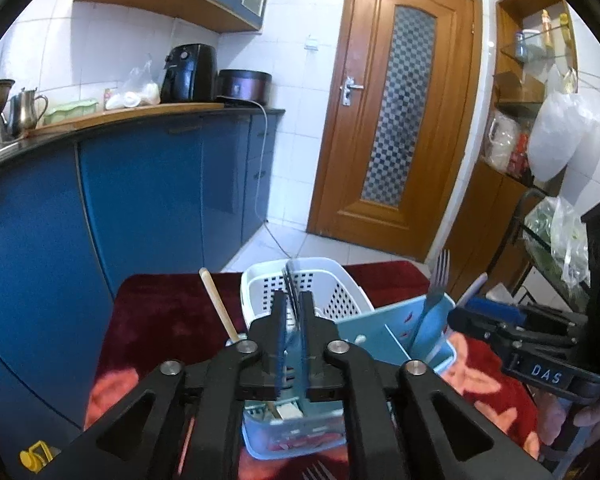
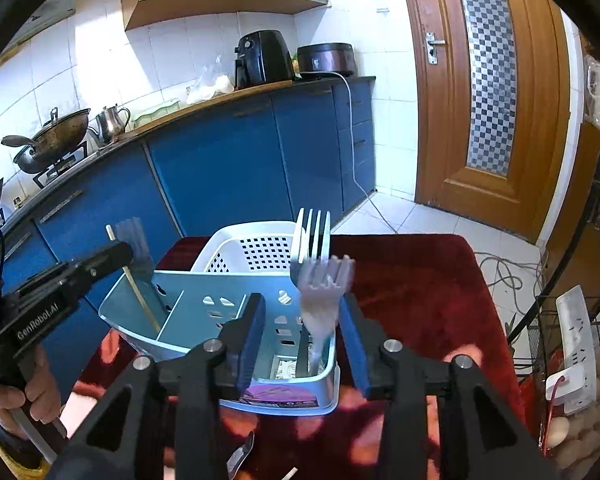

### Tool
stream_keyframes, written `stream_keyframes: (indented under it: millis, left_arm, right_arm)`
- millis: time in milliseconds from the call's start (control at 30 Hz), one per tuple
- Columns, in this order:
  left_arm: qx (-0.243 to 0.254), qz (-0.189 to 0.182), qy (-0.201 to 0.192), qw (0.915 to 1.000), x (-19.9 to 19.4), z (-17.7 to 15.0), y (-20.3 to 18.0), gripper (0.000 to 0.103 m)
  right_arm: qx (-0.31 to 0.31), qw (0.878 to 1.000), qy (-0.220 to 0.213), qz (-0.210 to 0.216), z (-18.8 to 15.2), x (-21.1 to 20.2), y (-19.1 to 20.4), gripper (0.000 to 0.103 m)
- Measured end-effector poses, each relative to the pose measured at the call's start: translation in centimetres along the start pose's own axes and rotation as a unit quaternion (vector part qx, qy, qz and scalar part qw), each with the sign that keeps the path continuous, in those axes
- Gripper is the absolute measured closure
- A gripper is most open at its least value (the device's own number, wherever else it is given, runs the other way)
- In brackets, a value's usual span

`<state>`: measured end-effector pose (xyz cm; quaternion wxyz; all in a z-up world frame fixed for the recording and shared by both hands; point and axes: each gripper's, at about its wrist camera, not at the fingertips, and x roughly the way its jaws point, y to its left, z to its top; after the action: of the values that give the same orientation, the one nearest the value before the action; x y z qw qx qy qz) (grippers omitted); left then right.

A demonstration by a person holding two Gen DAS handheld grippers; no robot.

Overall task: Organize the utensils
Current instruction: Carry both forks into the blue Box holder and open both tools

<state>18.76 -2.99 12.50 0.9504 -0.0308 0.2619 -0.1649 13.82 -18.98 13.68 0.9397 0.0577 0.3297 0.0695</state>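
My right gripper (image 2: 302,332) jaws part, blurred metal fork (image 2: 323,292) dropping into pale-blue caddy (image 2: 188,300); may bounce out. Left gripper (image 1: 293,316) narrow, wooden chopstick (image 1: 220,304) released.

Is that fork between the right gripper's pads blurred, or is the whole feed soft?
Right wrist view: only the fork in the blue caddy smears, between the right gripper's open pads; background sharp, fisheye bends the counter. Left wrist view: crisp; sun patches on the wall tiles.
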Motion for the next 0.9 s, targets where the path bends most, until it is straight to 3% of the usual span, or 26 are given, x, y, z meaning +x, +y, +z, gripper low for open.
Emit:
stream_keyframes:
  millis: [133,200,267,533,667,900]
  left_arm:
    - [0.002,-0.001,-0.002,1.0,-0.8,-0.4,-0.3,0.085]
    - [0.001,-0.004,-0.006,1.0,-1.4,-0.6,-0.4,0.07]
    - [0.001,-0.005,-0.011,0.9999,-2.0,-0.7,-0.6,0.065]
    - [0.002,-0.011,-0.013,0.9998,-4.8,-2.1,-1.4,0.062]
    - [0.006,-0.016,-0.01,0.9998,-5.9,-3.2,-2.0,0.056]
    - [0.012,-0.022,0.01,0.9996,-7.1,-5.8,-2.9,0.054]
  right_arm:
    - [0.004,1.0,-0.01,0.006,-0.1,-0.9,-0.1,0.057]
    - [0.004,1.0,-0.017,0.007,-0.3,-1.6,0.0,0.057]
    - [0.001,1.0,-0.021,0.008,-0.5,-2.2,0.2,0.057]
    - [-0.011,0.999,-0.027,0.016,-2.7,-4.8,1.3,0.055]
    - [-0.008,1.0,-0.017,0.019,-4.3,-5.4,1.6,0.052]
    - [-0.012,1.0,0.007,0.012,-7.5,-5.7,2.2,0.052]
